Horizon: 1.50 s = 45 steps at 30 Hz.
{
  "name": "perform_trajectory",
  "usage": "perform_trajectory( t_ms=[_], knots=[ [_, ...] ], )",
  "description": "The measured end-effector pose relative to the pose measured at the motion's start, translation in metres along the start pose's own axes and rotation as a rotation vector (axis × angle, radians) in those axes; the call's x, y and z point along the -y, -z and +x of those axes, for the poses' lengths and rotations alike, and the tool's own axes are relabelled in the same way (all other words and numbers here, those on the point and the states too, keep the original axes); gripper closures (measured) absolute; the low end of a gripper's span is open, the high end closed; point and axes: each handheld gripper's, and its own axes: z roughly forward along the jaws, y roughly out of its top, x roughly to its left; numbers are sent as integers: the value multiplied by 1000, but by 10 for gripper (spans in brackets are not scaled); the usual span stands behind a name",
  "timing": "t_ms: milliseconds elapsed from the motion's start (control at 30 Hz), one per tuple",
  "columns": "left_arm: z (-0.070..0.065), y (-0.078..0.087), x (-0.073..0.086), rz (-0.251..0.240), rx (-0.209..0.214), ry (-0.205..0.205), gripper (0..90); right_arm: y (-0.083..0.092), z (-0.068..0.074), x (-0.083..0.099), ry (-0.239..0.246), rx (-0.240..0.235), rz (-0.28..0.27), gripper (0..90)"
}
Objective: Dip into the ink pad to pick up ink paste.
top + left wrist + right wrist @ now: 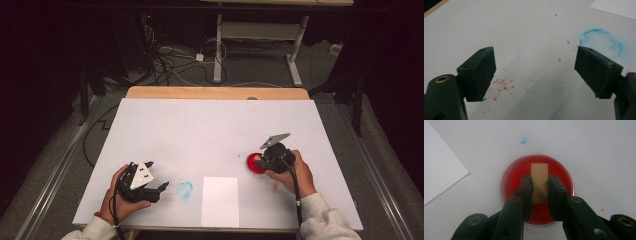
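— Red liquid is filling one round shallow clear dish (537, 188) near the white table's (210, 130) right side; one tan rectangular wooden block (539, 182) is sitting over it.
— And the right gripper (540, 192)?
— Its jaws are pinching that block. The left gripper (535, 72) is gaping wide, holding nothing, near one blue smudge ring (601, 42). One white paper sheet (220, 201) is lying between them.

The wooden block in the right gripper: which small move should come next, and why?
Probably lift it straight up. The right gripper is shut on the wooden block over the red dish, and the white paper lies bare nearby, perhaps for stamping.
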Motion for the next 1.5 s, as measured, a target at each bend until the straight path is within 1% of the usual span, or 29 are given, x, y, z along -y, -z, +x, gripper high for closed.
perform_trajectory(
  t_ms=[33, 67, 100, 200, 233, 300, 333, 367, 467, 500, 633, 733, 967, 1100, 1233, 1333, 1367, 1400, 1500],
  knots=[
    [0, 0, 0, 0, 0, 0, 168, 2, -1, 0, -5, 3, -13, 760],
    [-1, 0, 0, 4, 5, 12, 168, 4, -2, -1, -9, 0, -24, 759],
    [-1, 0, 1, 4, 4, 12, 168, 9, -3, -1, -16, -7, -42, 759],
    [-1, 0, 1, 8, 2, 13, 168, 22, -3, -2, -12, -6, -80, 759],
    [-1, 0, 1, 7, 1, 14, 169, 31, -3, -2, -14, 3, -107, 759],
    [-1, 1, 0, 6, 1, 10, 168, 41, -4, -3, -18, 10, -138, 759],
    [-1, 1, 0, 5, 1, 10, 168, 41, -4, -3, -18, 10, -138, 759],
    [-1, 1, 0, 5, 2, 10, 168, 52, -5, -3, -25, 18, -170, 759],
    [-1, 0, 0, 8, 2, 7, 168, 67, -6, -4, -26, 23, -214, 759],
    [-1, 0, 0, 9, 2, 7, 168, 67, -6, -4, -26, 23, -214, 759],
    [-1, 0, 0, 13, 3, 6, 169, 83, -5, -5, -22, 34, -259, 759],
    [-1, 0, 0, 10, 3, 6, 169, 89, -3, -5, -14, 39, -275, 759],
    [-1, 0, 0, 11, 5, 8, 169, 92, -1, -6, -2, 43, -276, 758],
    [-1, 0, 0, 13, 7, 7, 169, 88, 0, -6, 3, 42, -263, 759],
    [-1, -1, 0, 21, 10, 3, 169, 76, 0, -5, 6, 35, -229, 758],
    [-2, -1, 0, 23, 12, 2, 169, 63, -1, -4, 0, 25, -197, 758],
    [-2, -1, 0, 22, 13, 2, 169, 55, -2, -3, -4, 24, -175, 758],
    [-2, -1, 0, 23, 12, 1, 169, 55, -2, -3, -4, 24, -175, 758],
    [-2, -1, 0, 21, 13, 3, 169, 45, -3, 0, -8, 20, -142, 758]
  ],
)
